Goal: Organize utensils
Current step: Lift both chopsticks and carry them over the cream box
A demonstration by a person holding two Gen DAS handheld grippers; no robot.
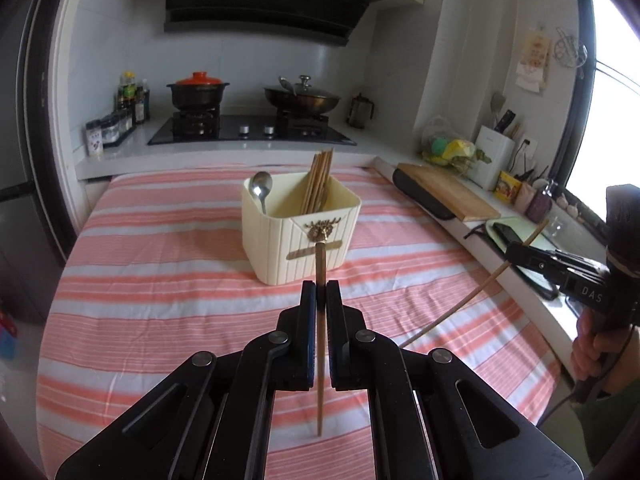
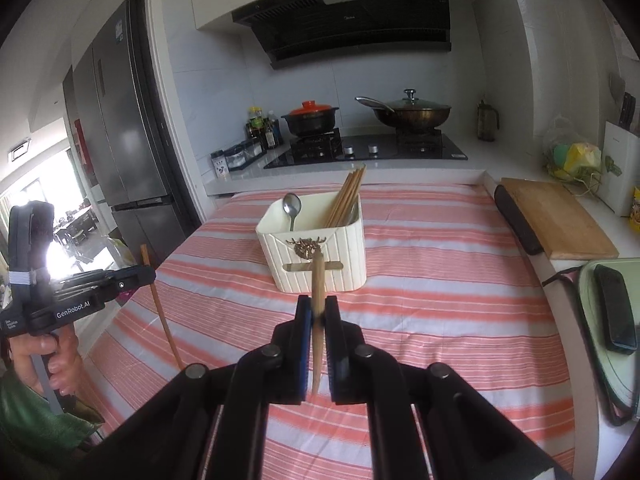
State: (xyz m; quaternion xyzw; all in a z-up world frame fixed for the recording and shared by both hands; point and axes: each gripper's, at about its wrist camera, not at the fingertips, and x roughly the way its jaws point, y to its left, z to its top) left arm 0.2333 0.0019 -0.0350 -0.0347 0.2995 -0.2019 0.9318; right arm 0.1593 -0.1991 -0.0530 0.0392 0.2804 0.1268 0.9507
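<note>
Left gripper (image 1: 320,296) clamped on one chopstick (image 1: 319,344), right gripper (image 2: 318,312) clamped on another chopstick (image 2: 318,320), each pinched near the thick end so the thin tip hangs free for dropping in. Both raised above the striped cloth (image 1: 160,292), pointed at the cream holder (image 1: 304,232). Chopstick bundle (image 1: 318,184) already in the right compartment, spoon (image 1: 260,188) in the left: probably heading for the bundle's side.

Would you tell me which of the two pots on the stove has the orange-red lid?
The black pot on the left burner; its lid is orange-red, whereas the wok on the right burner has a glass lid with a metal knob.
</note>
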